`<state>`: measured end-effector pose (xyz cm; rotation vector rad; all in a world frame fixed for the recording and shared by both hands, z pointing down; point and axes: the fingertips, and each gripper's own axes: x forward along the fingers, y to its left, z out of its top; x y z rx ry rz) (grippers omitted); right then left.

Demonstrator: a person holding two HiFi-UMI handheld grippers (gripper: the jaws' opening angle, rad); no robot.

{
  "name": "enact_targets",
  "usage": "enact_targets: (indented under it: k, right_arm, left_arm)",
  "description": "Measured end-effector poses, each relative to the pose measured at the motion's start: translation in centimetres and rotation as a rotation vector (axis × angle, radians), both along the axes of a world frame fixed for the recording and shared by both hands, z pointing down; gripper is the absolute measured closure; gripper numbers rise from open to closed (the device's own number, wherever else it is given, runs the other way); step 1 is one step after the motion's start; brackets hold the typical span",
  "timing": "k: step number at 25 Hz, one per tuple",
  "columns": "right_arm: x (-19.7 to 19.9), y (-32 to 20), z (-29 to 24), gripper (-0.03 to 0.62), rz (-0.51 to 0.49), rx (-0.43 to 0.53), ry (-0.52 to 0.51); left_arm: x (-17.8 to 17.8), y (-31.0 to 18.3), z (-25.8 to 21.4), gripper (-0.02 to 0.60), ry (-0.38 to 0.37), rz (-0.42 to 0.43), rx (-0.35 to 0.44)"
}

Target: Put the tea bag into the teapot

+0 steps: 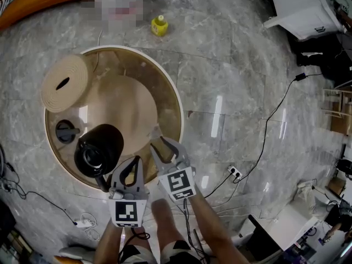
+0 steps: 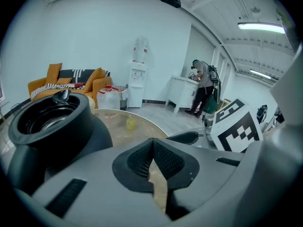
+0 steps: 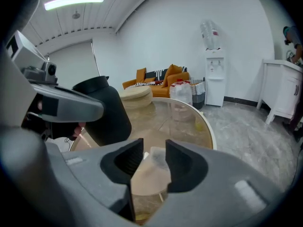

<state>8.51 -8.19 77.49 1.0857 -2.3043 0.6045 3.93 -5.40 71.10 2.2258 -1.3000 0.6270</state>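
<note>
Your right gripper (image 3: 154, 149) is the one to read first: its own view shows the jaws standing apart, with the pale tea bag (image 3: 149, 174) lying in the gap between the two dark pads on the glass tabletop. The bag fills most of that gap, and you cannot tell whether either pad touches it. The head view gives you much less here: your right gripper (image 1: 159, 144) reaches over the near edge of the round table (image 1: 179, 100), and the bag itself cannot be picked out under the jaw tips. Your left gripper (image 2: 153, 143) has its jaws closed together with nothing between them. That shows only in the left gripper view, since from above the left gripper (image 1: 135, 164) is just a grey shape beside the black teapot (image 1: 99, 150). The head view tells you the teapot stands at the table's near left with its mouth uncovered, and that its lid (image 1: 67, 131) lies on the glass just beyond it, near a coiled beige mat (image 1: 66, 82). The left gripper view looks across the open teapot (image 2: 45, 122) at close range and also catches your right gripper's marker cube (image 2: 236, 126). From the right gripper view the teapot (image 3: 105, 110) stands to the left of the tea bag, apart from it, so the bag is still outside the pot. A small yellow bottle (image 1: 159, 25) sits on the marble floor past the table, and a person (image 2: 201, 86) stands at a white cabinet far behind
</note>
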Motion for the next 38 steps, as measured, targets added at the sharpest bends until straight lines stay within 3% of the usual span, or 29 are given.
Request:
enact_targets:
  k: [4, 11, 13, 16, 20, 24, 32, 38]
  right_arm:
    - [-0.6, -0.3, 1.9, 0.445, -0.02, -0.024, 0.02]
    - [-0.7, -0.4, 3.8, 0.449, -0.028, -0.052, 0.057]
    - [-0.6, -0.7, 3.9, 0.529, -0.022, -0.044, 0.073]
    - [-0.5, -0.9, 4.1, 0.58, -0.023, -0.045, 0.089]
    - [-0.5, -0.8, 4.3, 0.589, -0.023, -0.053, 0.081]
    - [-0.4, -1.1, 4.2, 0.592, -0.015, -0.042, 0.08]
    - [1.0, -1.3, 0.5, 0.592, 0.02, -0.003, 0.055]
    - [2.6, -1.1, -4.8, 0.592, 0.064, 0.035, 0.039]
  left_arm:
    - [0.1, -0.2, -0.1, 0.566, 0.019, -0.03, -0.027]
    - [-0.5, -0.3, 0.8, 0.566, -0.006, 0.009, -0.002]
    - [-0.6, -0.4, 0.8, 0.566, 0.005, -0.001, -0.015]
    - [-0.6, -0.5, 0.9, 0.566, 0.014, -0.007, -0.023]
    - [-0.6, -0.5, 0.8, 0.566, 0.039, -0.048, -0.067]
    - [-0.7, -0.8, 1.1, 0.566, 0.029, -0.031, -0.052]
    - [-0.1, -1.3, -1.2, 0.566, 0.038, -0.026, -0.038]
    - [0.5, -1.3, -5.1, 0.566, 0.008, 0.05, 0.049]
